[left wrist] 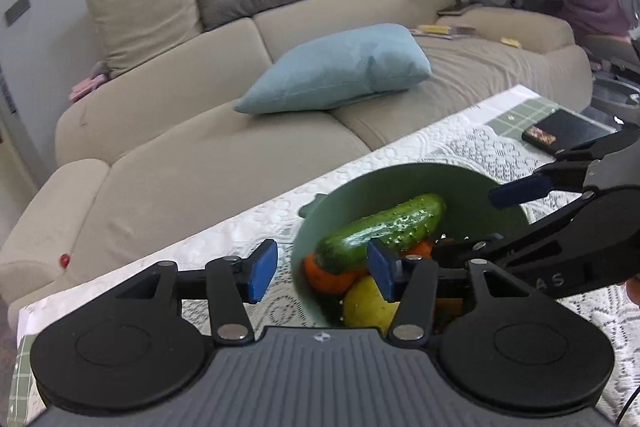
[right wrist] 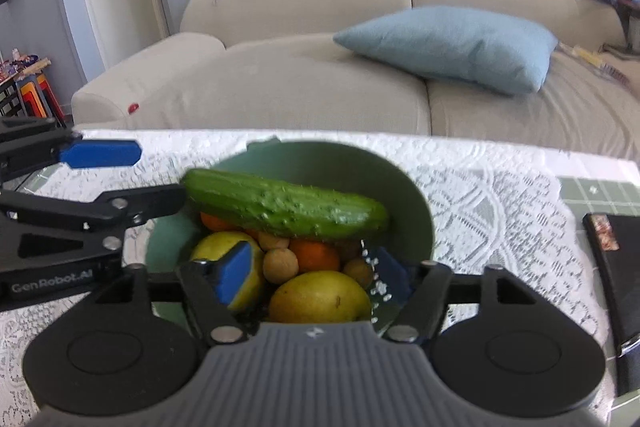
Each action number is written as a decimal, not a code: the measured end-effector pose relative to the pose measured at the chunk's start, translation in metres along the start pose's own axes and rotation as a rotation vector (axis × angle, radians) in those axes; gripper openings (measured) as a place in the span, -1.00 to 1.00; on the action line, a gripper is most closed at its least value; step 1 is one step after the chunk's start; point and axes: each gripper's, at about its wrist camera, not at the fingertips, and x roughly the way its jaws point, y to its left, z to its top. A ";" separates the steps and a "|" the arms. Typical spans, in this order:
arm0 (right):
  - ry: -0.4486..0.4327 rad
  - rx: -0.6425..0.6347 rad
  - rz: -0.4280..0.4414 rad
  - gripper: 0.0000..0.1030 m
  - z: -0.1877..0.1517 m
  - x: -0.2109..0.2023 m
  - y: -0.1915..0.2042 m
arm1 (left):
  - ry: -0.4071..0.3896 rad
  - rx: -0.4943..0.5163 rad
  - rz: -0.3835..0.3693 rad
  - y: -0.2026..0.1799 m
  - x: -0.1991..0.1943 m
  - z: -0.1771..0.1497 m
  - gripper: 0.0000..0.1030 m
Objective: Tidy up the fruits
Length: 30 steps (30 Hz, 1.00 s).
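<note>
A: Where does the fruit lie?

B: Heaped in the green bowl (right wrist: pixel 416 211) on the lace-covered worktop (right wrist: pixel 500 195). A cucumber (right wrist: pixel 288 205) lies across the top of the heap, from the rim at 9 o'clock toward 3. Under it are oranges (right wrist: pixel 316 255), walnuts (right wrist: pixel 280 265) and two yellow pears (right wrist: pixel 320 297).

A: And the jaws?

B: Both pairs are spread and hold nothing. The right gripper (right wrist: pixel 308 277) sits low at the bowl's 6 o'clock edge, one pad against the left pear and the near pear between the pads. The left gripper (left wrist: pixel 320 273) straddles the rim at about 9 o'clock, one finger by the cucumber's end.

A: So which step?

B: I can't settle it. Open jaws over a full bowl fit a piece just let go as well as a piece about to be taken. No fruit shows on the cloth.

A: What would any move here call for?

B: Care, I'd judge: the cucumber is perched on round fruit and could roll. A dark flat case (right wrist: pixel 612 255) lies at 3 o'clock, well apart.
</note>
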 end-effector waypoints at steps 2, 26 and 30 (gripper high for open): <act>-0.035 -0.007 -0.006 0.51 0.002 -0.013 0.004 | -0.012 -0.017 0.021 0.003 -0.012 0.001 0.31; -0.274 -0.111 -0.014 0.92 -0.061 -0.118 0.082 | -0.193 -0.382 0.264 0.026 -0.123 -0.078 0.83; -0.252 -0.039 -0.016 0.92 -0.083 -0.117 0.082 | -0.156 -0.388 0.271 0.025 -0.119 -0.093 0.83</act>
